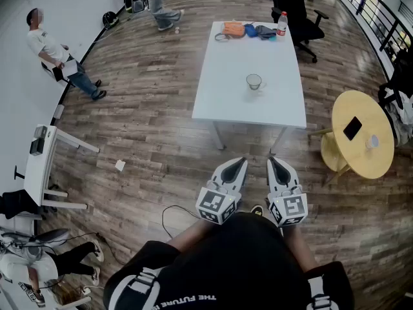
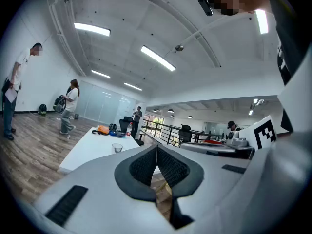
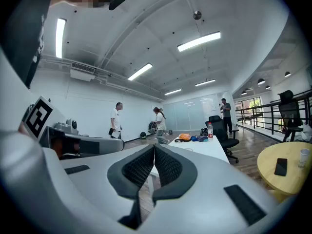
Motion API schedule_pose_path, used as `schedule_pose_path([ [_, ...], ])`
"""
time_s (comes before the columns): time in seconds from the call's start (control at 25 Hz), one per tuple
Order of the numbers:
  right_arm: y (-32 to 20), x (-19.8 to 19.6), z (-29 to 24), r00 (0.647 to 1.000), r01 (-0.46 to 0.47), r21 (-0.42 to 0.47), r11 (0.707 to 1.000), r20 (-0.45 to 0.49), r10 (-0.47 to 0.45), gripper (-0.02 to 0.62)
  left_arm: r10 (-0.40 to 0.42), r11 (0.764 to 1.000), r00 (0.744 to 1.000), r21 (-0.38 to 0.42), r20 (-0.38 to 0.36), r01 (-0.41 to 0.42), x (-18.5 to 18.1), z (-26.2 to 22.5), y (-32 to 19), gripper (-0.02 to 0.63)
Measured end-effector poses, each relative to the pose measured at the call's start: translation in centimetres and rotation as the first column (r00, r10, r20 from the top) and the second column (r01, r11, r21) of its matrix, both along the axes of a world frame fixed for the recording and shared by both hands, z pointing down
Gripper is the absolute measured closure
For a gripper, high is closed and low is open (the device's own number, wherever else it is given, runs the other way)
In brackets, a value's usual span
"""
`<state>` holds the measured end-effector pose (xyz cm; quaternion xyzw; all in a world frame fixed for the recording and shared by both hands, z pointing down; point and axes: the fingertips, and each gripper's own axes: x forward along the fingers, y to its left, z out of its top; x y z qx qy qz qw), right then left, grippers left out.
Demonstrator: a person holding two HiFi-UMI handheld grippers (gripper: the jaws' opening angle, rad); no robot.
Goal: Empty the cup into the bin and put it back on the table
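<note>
A clear glass cup point(image 1: 254, 81) stands upright near the middle of a long white table point(image 1: 226, 102), well ahead of me. The left gripper view also catches the cup point(image 2: 117, 147) far off on the table point(image 2: 87, 152). My left gripper point(image 1: 242, 162) and right gripper point(image 1: 271, 161) are held side by side close to my body, short of the table's near edge. Both are shut with nothing between the pads. The right gripper view shows its shut jaws point(image 3: 154, 147) and the table point(image 3: 204, 147); the cup is hidden there. No bin is in view.
An orange bag point(image 1: 233, 29), dark pouches point(image 1: 260, 31) and a bottle point(image 1: 282, 22) lie at the table's far end. A black office chair point(image 1: 298, 15) stands beyond. A round yellow table point(image 1: 381, 157) with a phone point(image 1: 352, 128) is to the right. People stand far left.
</note>
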<state>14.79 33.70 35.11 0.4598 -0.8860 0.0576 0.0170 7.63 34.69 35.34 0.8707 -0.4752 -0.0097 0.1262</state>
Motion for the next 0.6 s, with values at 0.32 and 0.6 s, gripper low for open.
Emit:
schedule_pose_path([
  [0.32,-0.5,-0.5,0.0,1.000,-0.001,0.001,1.000,0.008,0.000,0.578,0.006,1.000,1.000,0.002,0.001,-0.006,-0.8,0.1,-0.5,0.584],
  [0.6,-0.3,-2.7,-0.6,0.998,0.024,0.008,1.000,0.056,-0.024,0.578,0.011,1.000,1.000,0.003,-0.001,-0.011,-2.5,0.3,-0.4,0.584],
])
